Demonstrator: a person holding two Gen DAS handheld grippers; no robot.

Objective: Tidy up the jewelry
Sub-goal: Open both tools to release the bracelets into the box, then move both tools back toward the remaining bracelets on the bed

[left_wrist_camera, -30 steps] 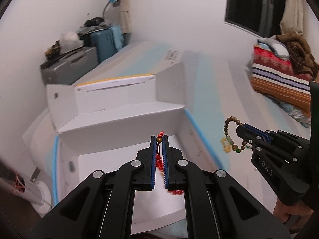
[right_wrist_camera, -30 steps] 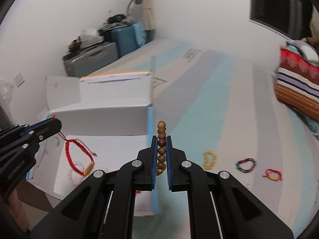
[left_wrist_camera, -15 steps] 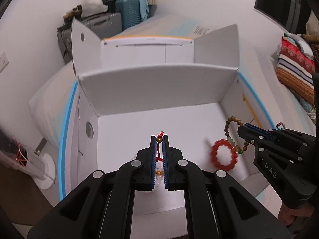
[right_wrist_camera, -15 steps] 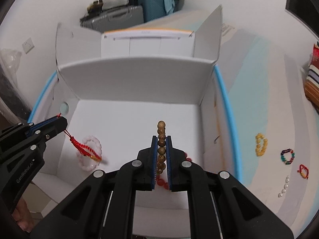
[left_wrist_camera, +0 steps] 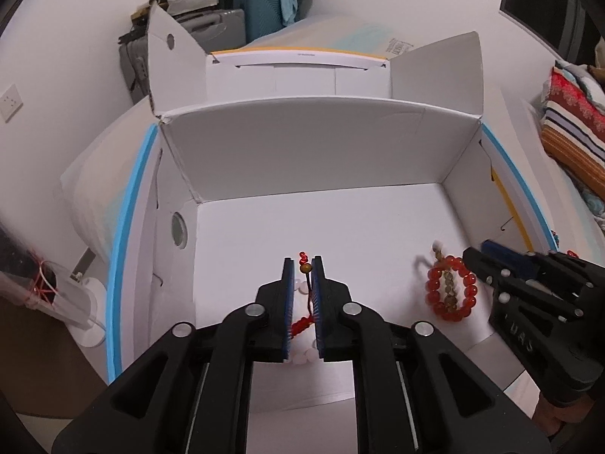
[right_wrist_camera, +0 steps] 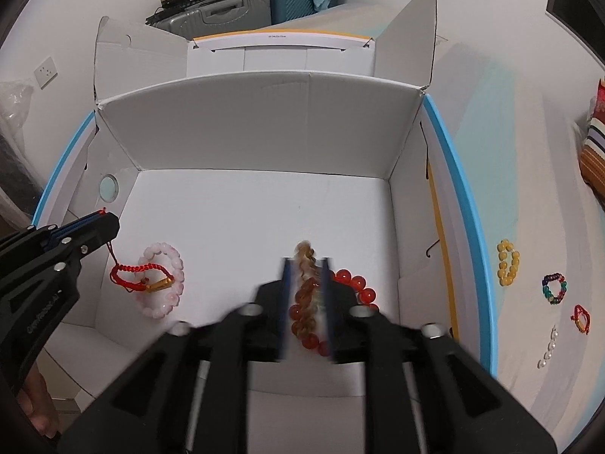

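Brown beads (right_wrist_camera: pixel 305 265) blur between our right gripper (right_wrist_camera: pixel 306 287) jaws, just opening, over the red beads (right_wrist_camera: pixel 355 283) on the box (right_wrist_camera: pixel 264 125) floor. Red cord (right_wrist_camera: pixel 132 270) drapes onto pink beads (right_wrist_camera: pixel 166 283); left gripper (left_wrist_camera: pixel 302 287) jaws just parting, the cord's end between them.

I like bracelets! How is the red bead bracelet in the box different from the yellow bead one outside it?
The red bead bracelet lies inside the white box; the yellow bead bracelet lies outside on the bed cover. The red one's beads look bigger and its ring wider. A brown bead string lies over the red one; the yellow one lies alone. Both are rings of round beads.
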